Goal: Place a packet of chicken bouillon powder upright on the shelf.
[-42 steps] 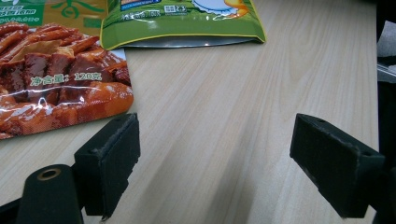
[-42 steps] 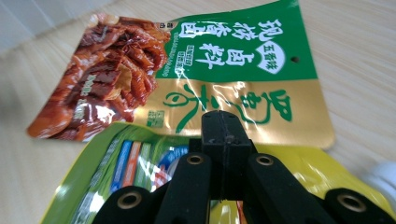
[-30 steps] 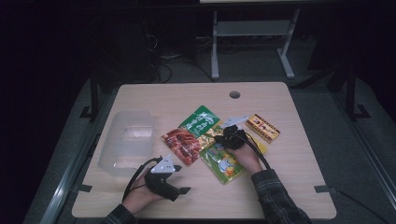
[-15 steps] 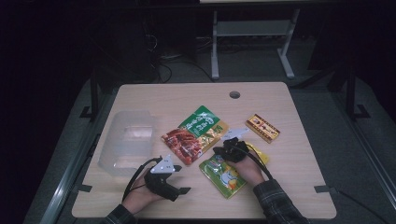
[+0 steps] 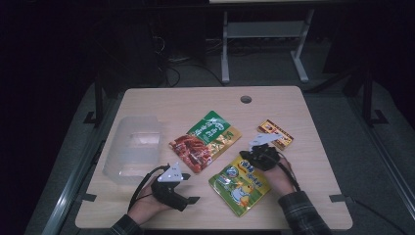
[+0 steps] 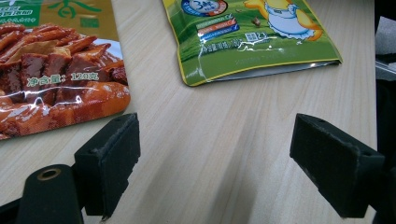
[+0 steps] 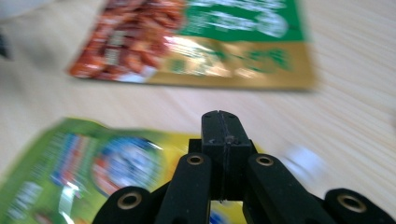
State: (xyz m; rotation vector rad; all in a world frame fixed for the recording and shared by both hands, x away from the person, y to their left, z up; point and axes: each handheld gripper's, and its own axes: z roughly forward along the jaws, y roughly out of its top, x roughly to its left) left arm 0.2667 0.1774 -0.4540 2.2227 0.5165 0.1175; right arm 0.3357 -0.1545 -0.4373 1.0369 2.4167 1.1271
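Right hand-held gripper (image 5: pixel 254 157), lower right of centre in the high view: jaws pressed together with nothing visible between them in the right gripper view, where they rise at bottom centre (image 7: pixel 220 135); it sits at the upper right corner of the green-and-yellow pouch (image 5: pixel 240 183), whether touching or just above I cannot tell; frame is motion-blurred.

Left hand-held gripper (image 5: pixel 172 192), lower left of centre in the high view: jaws spread wide, empty, low over bare worktop (image 5: pixel 303 196); its own view shows bare wood between the two pads (image 6: pixel 109 163).

Green-and-yellow pouch lies flat on the worktop, bottom centre of the high view; its sealed edge shows at top centre of the left gripper view (image 6: pixel 261 42). Judgement: light, glossy film, slippery on the faces, limp and slightly puffed, will sag if held by one corner; contents probably crushable. Best hold: the flat sealed seam along an edge or corner, pads across the seam, not the puffed middle.

Outward: red-and-green pouch (image 5: pixel 205 142) just above it, centre of frame; small brown box (image 5: pixel 275 134) at right; clear plastic tub (image 5: pixel 133 149) at left, apart from the pouches.
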